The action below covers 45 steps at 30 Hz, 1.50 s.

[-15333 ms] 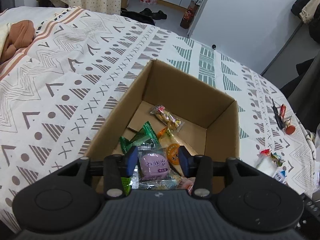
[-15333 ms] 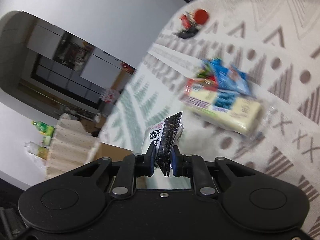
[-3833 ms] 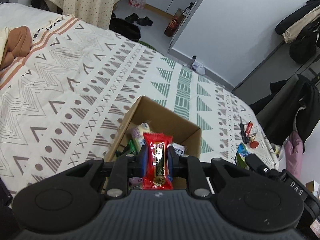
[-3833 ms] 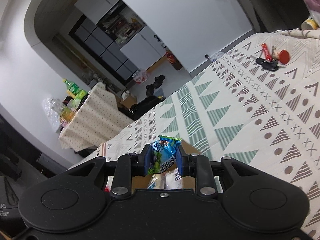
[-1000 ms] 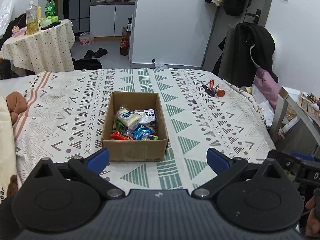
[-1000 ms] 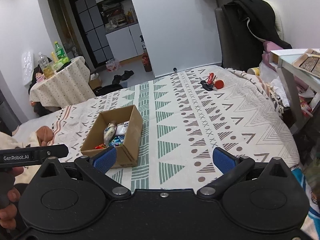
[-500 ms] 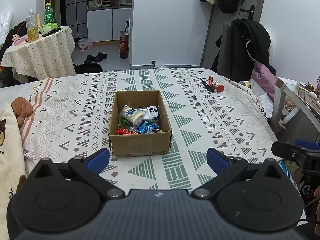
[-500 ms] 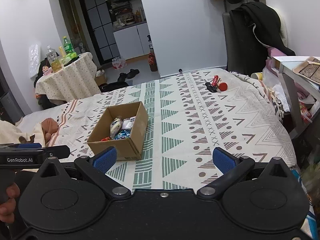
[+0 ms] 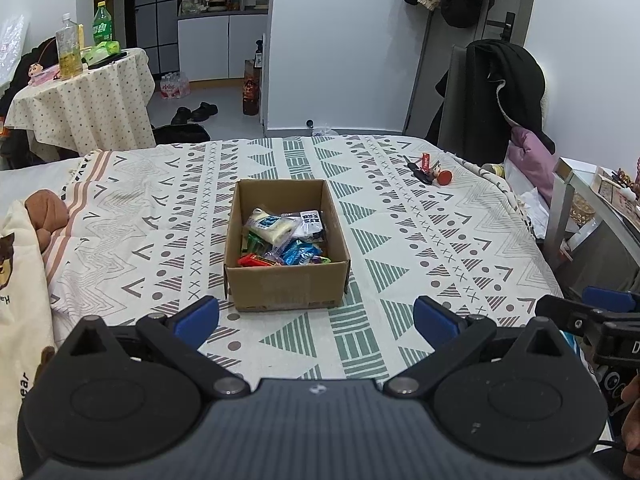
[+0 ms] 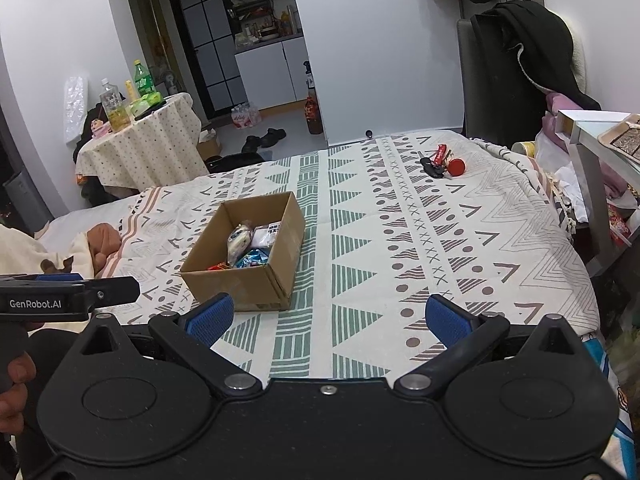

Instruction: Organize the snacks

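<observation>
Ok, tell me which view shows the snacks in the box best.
Left wrist. It faces the box head-on and looks down on the snacks, most of the pile showing. The right wrist view sees the box from an angle, so its near wall hides part of the snacks.

Keys (image 9: 429, 169) on patterned bedspread (image 9: 440, 240)

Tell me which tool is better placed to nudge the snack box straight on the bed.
Probably the left tool: the cardboard box sits squarely ahead between its open fingers. From the right tool, also open and empty, the box lies off to the left.
</observation>
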Motion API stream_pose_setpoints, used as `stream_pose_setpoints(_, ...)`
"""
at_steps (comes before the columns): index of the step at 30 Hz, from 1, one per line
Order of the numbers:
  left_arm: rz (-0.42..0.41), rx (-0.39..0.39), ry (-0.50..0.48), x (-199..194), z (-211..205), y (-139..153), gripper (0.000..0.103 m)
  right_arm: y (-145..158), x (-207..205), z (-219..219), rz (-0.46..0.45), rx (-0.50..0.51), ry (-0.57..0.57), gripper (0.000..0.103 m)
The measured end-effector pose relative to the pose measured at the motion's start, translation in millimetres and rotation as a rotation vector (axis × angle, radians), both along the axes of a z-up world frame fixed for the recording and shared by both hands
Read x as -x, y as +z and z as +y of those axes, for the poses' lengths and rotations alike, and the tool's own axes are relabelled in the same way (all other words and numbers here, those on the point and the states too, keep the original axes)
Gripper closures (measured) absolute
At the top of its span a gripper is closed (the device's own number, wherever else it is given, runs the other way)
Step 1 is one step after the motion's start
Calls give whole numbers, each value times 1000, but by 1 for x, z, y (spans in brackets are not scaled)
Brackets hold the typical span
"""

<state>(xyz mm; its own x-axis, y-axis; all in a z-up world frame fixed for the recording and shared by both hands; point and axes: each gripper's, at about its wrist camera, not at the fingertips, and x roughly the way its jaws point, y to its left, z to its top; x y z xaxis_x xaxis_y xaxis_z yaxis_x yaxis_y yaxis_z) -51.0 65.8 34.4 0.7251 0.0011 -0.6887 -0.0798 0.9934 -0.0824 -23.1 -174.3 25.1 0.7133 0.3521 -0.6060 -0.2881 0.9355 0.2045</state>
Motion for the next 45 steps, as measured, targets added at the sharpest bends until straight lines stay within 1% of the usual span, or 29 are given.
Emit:
stream_pose_setpoints(20, 1, -8, -2, 0, 1, 0, 0, -1, 1, 3, 3, 3, 3, 0)
stream_pose_setpoints(45, 11, 0, -3, 1, 5, -2, 0, -3, 2, 3, 6, 2, 5, 0)
